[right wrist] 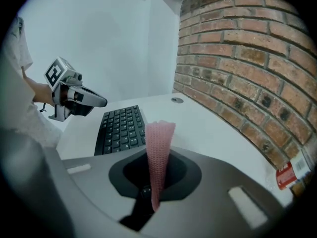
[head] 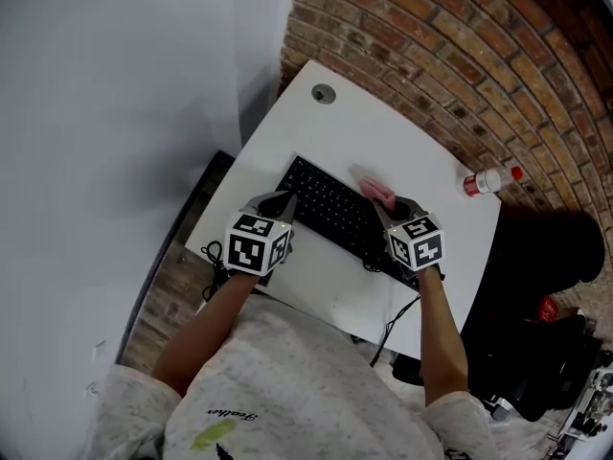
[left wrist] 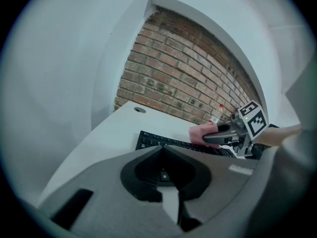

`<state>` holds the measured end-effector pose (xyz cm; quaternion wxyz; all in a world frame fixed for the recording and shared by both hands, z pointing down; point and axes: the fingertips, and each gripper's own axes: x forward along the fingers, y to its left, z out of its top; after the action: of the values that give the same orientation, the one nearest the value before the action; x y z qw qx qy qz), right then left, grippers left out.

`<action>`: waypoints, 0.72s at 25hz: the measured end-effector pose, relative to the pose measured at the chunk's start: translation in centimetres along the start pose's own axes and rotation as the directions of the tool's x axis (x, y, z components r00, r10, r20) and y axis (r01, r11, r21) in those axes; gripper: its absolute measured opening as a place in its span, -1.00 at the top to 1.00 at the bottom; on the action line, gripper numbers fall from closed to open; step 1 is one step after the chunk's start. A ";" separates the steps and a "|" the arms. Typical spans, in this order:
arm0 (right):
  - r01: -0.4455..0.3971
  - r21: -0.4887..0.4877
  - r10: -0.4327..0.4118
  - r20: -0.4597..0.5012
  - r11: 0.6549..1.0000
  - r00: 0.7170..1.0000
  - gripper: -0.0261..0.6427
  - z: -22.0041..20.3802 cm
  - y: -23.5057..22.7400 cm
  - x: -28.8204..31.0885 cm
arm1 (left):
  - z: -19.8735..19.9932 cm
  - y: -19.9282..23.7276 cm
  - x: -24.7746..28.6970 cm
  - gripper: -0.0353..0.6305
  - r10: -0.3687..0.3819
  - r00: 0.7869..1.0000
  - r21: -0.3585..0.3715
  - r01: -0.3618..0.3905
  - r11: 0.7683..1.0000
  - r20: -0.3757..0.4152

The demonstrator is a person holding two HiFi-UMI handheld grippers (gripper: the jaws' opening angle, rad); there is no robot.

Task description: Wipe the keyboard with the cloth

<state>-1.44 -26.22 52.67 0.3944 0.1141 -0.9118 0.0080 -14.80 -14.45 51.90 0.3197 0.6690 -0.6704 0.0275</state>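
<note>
A white desk [head: 402, 132] fills a corner between a brick wall [head: 431, 46] and a plain white wall [head: 115, 113]. On it we see a black keyboard [head: 330, 209] lying diagonally. There is a round grommet [head: 324, 93] near the far corner, and a bottle [head: 490, 180] well apart from the keyboard by the right edge.

The right gripper [head: 388, 204] pinches a pink cloth [head: 376, 192] between its jaws, and the cloth stands out past the tips in a narrow fold. It sits over the far side of the keyboard, though we cannot tell whether it touches the keys. The left gripper [head: 284, 202] hovers at the keyboard's left end, its jaws pressed together with nothing between them.
</note>
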 end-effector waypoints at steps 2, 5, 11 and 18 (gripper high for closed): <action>-0.011 -0.005 0.011 0.004 1.000 1.000 0.85 0.7 0.4 0.6 | 0.0 0.4 -0.1 0.91 0.002 1.000 0.000 -0.002 1.000 -0.001; -0.027 -0.019 0.027 0.007 0.999 1.000 0.85 1.7 0.9 1.5 | 0.0 1.0 -0.4 0.90 0.008 1.000 -0.003 -0.008 1.000 -0.002; -0.057 -0.048 0.058 0.009 0.997 0.998 0.85 3.5 2.3 3.6 | -0.1 2.8 -1.3 0.90 0.026 1.000 -0.012 -0.027 1.000 -0.002; -0.094 -0.079 0.095 0.011 0.992 0.995 0.85 5.9 3.8 5.7 | 0.0 4.7 -2.7 0.90 0.054 0.999 -0.019 -0.054 0.998 -0.002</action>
<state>-10.24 -24.27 53.04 0.3911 0.0554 -0.9186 -0.0099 -19.36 -11.56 52.51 0.3260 0.6475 -0.6882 0.0302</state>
